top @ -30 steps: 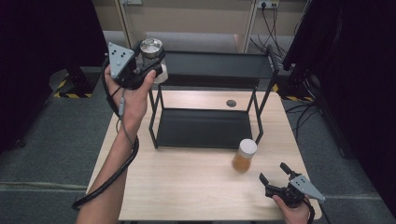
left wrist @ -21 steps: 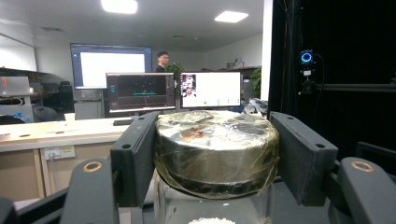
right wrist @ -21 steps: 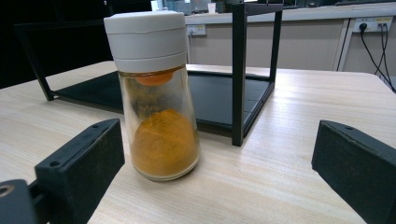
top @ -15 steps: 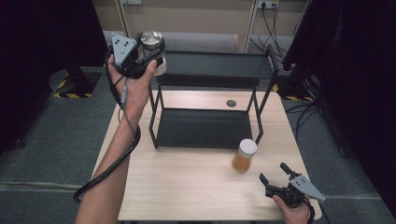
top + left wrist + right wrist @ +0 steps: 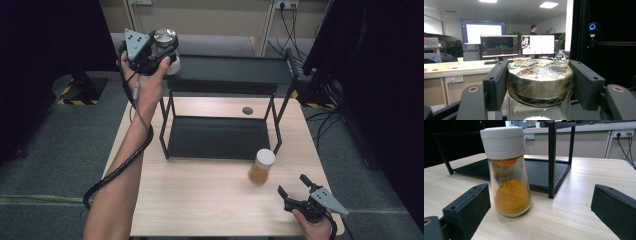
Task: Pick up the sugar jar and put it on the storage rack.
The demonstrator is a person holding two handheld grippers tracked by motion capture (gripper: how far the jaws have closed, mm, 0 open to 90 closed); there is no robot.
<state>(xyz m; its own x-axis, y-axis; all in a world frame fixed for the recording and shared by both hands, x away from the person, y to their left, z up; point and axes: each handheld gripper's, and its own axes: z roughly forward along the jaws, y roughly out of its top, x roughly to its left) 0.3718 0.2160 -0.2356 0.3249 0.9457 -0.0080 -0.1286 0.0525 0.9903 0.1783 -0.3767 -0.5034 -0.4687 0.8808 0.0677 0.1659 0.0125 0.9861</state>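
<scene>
The wooden table [image 5: 200, 200] was seen from the high view, with a black two-tier shelf rack [image 5: 225, 75] standing on its far half. The glass jar [image 5: 167, 47] was held in the air at the rack's far left corner, level with the top shelf. It was clamped at its lid between the jaws of the left gripper [image 5: 162, 50], which was raised in the person's left hand. In the left gripper view, the jar [image 5: 540, 82] was shown with a round metallic lid wrapped in clear film, a clear glass body below it, and white grains inside. A spice bottle [image 5: 261, 166] with a white cap and orange powder was stood upright on the table, just in front of the rack's right leg. The right gripper [image 5: 300, 192] was rested near the table's front right corner, its jaws spread wide with nothing held; the bottle [image 5: 509, 172] was seen standing beyond them.
</scene>
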